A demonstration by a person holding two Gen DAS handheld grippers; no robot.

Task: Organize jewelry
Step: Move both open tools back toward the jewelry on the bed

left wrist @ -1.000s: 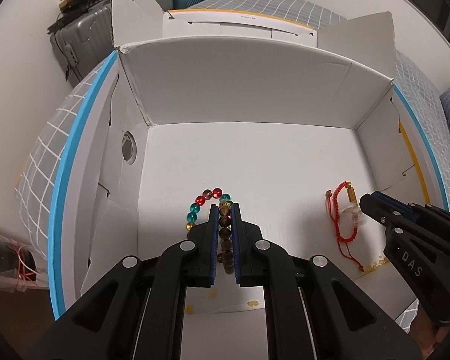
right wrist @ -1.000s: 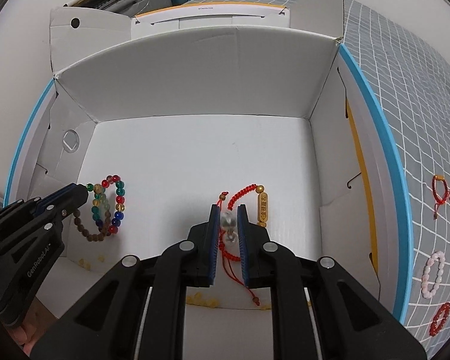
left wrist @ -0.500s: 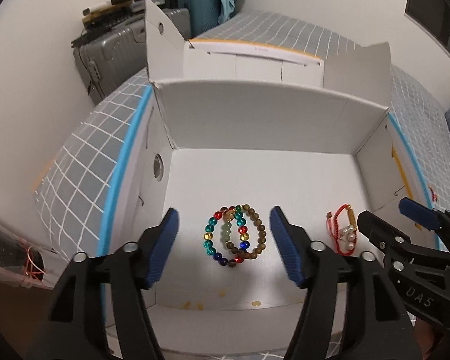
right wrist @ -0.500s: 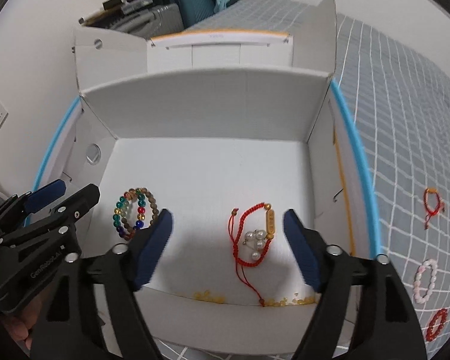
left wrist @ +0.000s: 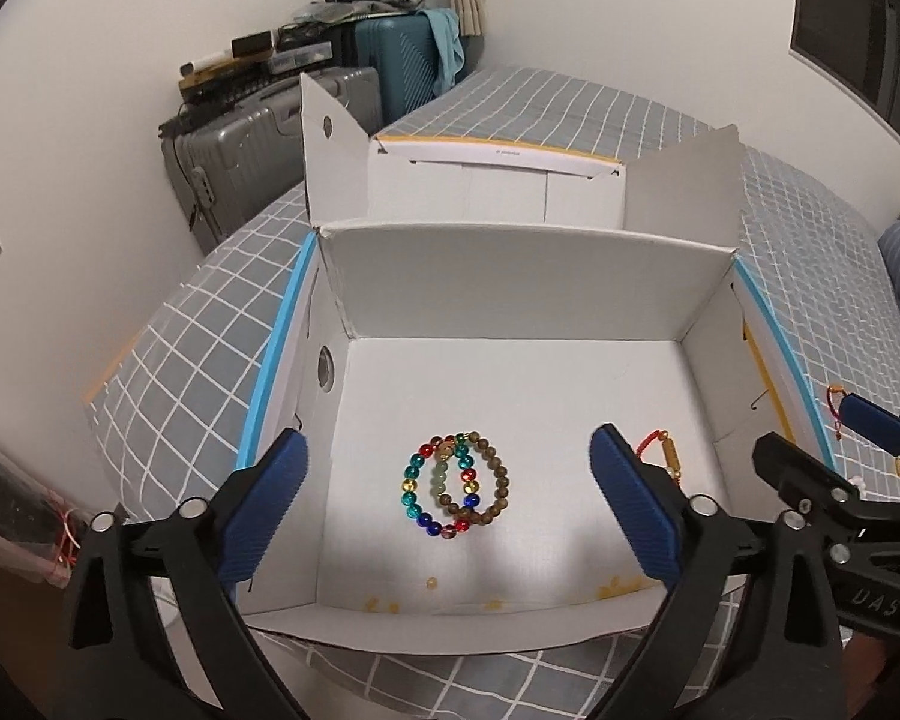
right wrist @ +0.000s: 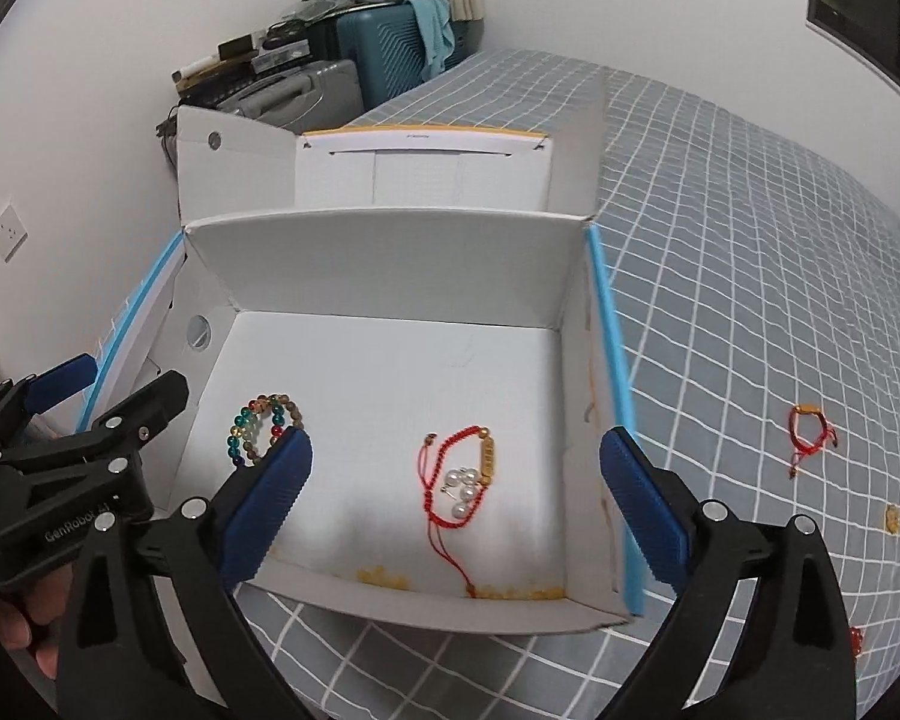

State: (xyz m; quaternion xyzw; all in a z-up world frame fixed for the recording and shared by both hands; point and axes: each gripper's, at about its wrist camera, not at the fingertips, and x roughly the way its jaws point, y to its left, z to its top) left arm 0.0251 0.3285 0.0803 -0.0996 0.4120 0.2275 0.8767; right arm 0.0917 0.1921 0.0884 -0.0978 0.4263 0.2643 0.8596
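White cardboard forms the open box (left wrist: pixel 510 276) that is set on a grey checked bedcover (right wrist: pixel 750 252). Inside the box, on its floor toward the left wall, a cluster of beaded bracelets (left wrist: pixel 456 483) is seen: one of many colours, one of brown beads and a pale green one, overlapping each other. Toward the right wall of the box a red cord bracelet (right wrist: pixel 450 480) with a gold tube is laid, and a few pearl pieces (right wrist: pixel 462 483) are rested on it. Small yellow beads (right wrist: pixel 510 591) are scattered along the box's near wall. Outside the box, to its right on the bedcover, another red bracelet (right wrist: pixel 807 435) is seen.

Above the near edge of the box, the left gripper (left wrist: pixel 450 504) is held with its jaws opening wide, nothing pressed between them; the beaded bracelets are seen beyond, untouched. The right gripper (right wrist: pixel 456 504) is likewise opening wide, with nothing gripped.
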